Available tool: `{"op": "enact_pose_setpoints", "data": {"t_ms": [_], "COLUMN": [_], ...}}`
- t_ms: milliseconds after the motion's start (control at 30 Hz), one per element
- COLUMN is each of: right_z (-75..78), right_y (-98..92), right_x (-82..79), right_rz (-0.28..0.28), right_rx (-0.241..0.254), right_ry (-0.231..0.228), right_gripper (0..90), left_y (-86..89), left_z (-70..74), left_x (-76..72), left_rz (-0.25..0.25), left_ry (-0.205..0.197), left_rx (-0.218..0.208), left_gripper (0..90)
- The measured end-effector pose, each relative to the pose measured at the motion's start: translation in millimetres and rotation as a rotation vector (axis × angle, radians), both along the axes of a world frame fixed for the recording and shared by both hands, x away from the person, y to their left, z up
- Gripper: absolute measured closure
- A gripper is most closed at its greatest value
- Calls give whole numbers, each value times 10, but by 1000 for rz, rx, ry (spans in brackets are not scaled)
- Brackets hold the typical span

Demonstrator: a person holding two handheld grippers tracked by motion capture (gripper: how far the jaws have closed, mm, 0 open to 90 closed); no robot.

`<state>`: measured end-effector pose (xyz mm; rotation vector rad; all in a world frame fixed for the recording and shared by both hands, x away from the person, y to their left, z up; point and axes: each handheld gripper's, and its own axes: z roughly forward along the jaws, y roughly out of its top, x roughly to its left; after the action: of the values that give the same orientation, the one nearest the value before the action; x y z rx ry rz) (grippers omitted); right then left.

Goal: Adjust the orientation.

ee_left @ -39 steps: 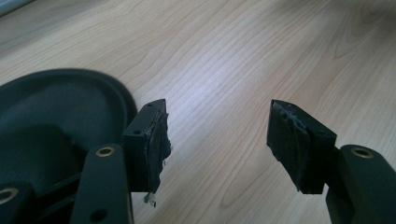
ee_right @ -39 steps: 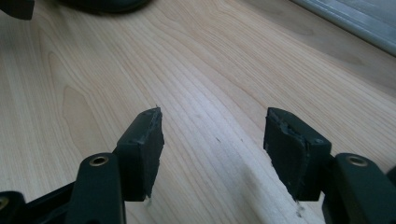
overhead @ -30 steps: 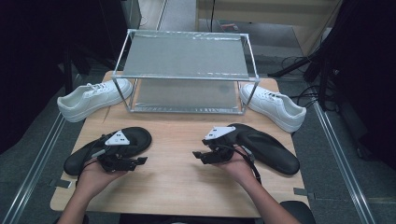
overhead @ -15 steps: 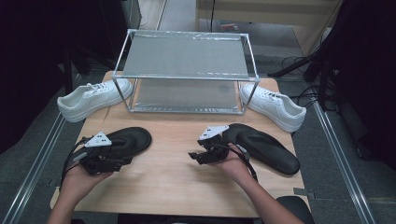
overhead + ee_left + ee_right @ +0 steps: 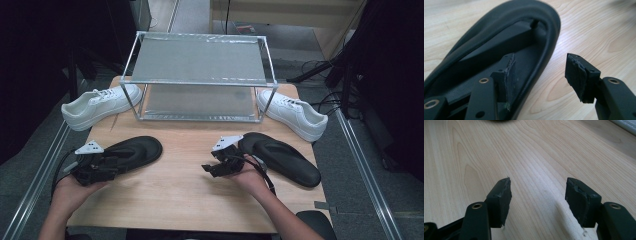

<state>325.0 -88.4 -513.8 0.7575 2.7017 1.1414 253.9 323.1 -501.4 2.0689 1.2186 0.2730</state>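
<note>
Sliding toward the lower left of the high view since the earlier frames, the left gripper (image 5: 107, 166) now sits at the heel end of the left black slipper (image 5: 131, 151), while the right gripper (image 5: 216, 169) holds near the frame's centre.

Across the upper middle stands a metal-framed shoe rack (image 5: 200, 75), both shelves bare, on a pale wooden table (image 5: 175, 190). One white sneaker (image 5: 97, 105) lies at the rack's left foot, another white sneaker (image 5: 295, 114) at its right. The left black slipper rests at centre left; the right black slipper (image 5: 282, 159) lies at centre right, just beside the right gripper.

In the left gripper view, the jaws have just been closing a little but stand apart, straddling the slipper's rim (image 5: 549, 50): one pad (image 5: 507, 75) hangs over the footbed and the other pad (image 5: 576, 75) over bare wood, neither pressing yet. In the right gripper view, the jaws are spread over plain wood, grasping nothing.

The likely trouble is a thin bite. If the left jaws close this near the soft rim's edge, the sole may fold or slip free on the lift. The outer pad may also scrape the table if it comes in too low.
</note>
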Motion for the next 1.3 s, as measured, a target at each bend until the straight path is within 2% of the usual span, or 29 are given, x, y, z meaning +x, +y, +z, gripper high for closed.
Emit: {"op": "enact_pose_setpoints", "data": {"t_ms": [133,300,533,667,833,967,1033,1167,1300], "right_z": [-6,-4,-10,-11,-17,-19,-18,-14,-17], "right_y": [-12,-48,-110,-140,-174,-200,-213,-236,-260], "right_x": [-15,-30,-48,-63,-75,-87,-90,-98,-103], "right_rz": [-5,-15,-30,-42,-52,-62,-62,-69,-74], "right_rx": [-5,-13,-15,-19,-20,-22,-24,-22,-23], "right_ry": [1,2,3,6,5,7,6,6,9], "right_gripper": [388,388,388,389,389,389,390,391,391], "left_y": [-2,3,-50,-97,-120,-142,-150,-160,-186], "left_z": [-50,-80,-104,-127,-122,-106,-98,-68,-25], "left_x": [73,127,193,242,271,271,280,295,299], "left_rz": [-20,-34,-82,-98,-129,-163,-160,-170,-164], "left_ry": [-4,-1,3,38,31,12,21,7,-18], "left_rx": [-5,8,16,44,35,54,50,54,65], "left_gripper": [429,447,474,494,567,639,648,720,747]}}
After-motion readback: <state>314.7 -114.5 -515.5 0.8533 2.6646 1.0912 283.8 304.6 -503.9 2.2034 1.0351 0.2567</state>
